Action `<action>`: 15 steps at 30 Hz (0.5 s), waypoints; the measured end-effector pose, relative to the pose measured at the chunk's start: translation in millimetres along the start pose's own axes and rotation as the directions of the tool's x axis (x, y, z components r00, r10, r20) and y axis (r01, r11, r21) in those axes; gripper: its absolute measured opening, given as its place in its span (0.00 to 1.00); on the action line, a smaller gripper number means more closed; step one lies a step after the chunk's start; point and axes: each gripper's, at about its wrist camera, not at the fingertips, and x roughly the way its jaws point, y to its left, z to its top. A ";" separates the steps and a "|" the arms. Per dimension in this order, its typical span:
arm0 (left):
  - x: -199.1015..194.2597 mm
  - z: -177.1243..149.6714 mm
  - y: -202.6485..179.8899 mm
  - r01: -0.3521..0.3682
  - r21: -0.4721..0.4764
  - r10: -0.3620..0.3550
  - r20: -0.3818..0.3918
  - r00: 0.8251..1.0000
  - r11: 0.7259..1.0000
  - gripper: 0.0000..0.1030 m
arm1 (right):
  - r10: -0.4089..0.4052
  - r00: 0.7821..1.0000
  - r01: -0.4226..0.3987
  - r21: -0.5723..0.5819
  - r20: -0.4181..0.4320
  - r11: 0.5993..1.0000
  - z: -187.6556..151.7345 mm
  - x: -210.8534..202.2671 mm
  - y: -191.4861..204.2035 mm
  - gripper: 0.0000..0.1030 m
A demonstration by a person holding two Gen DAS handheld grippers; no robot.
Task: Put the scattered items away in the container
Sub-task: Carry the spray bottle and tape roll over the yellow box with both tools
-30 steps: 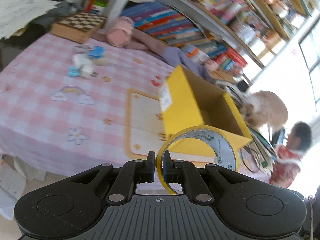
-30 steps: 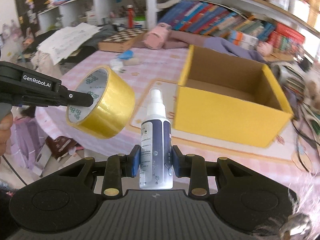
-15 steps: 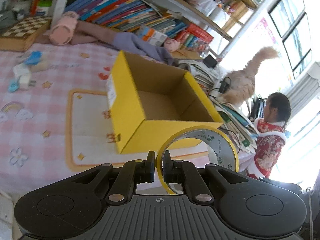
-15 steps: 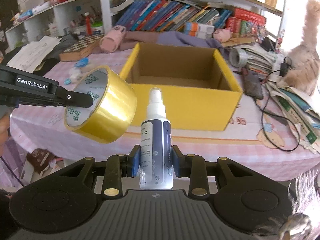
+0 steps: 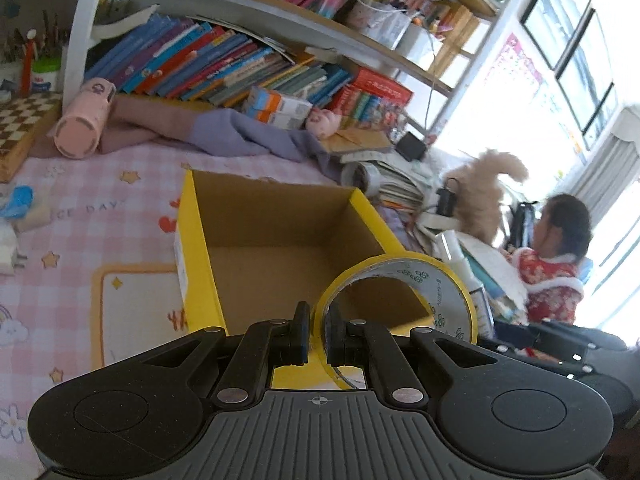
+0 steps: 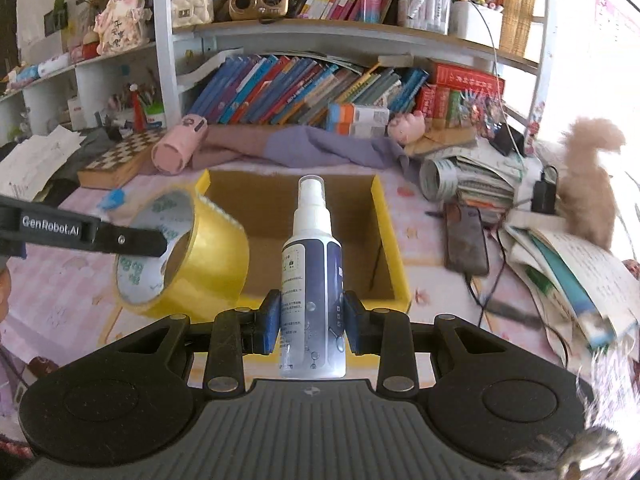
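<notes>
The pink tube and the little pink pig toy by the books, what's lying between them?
A rumpled cloth, pinkish-brown then purple, stretches from the pink tube to the pig toy. The right wrist view shows it best.

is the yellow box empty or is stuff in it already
Empty as far as it shows: the yellow box shows only bare brown cardboard floor in both views; the tape roll and spray bottle hide some.

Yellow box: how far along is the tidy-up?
Nothing is in the box yet; its floor looks bare. In hand: the left gripper is shut on the tape roll's wall, and the right gripper is shut on an upright spray bottle, both at the box's near side. Left: drop both in, then fetch the small blue and white items on the pink cloth.
</notes>
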 end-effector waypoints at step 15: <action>68.6 16.3 -12.4 -0.219 0.129 0.225 -0.034 0.974 0.967 0.07 | 0.141 0.983 -0.153 -0.099 -0.118 0.983 20.2 102.8 -23.1 0.29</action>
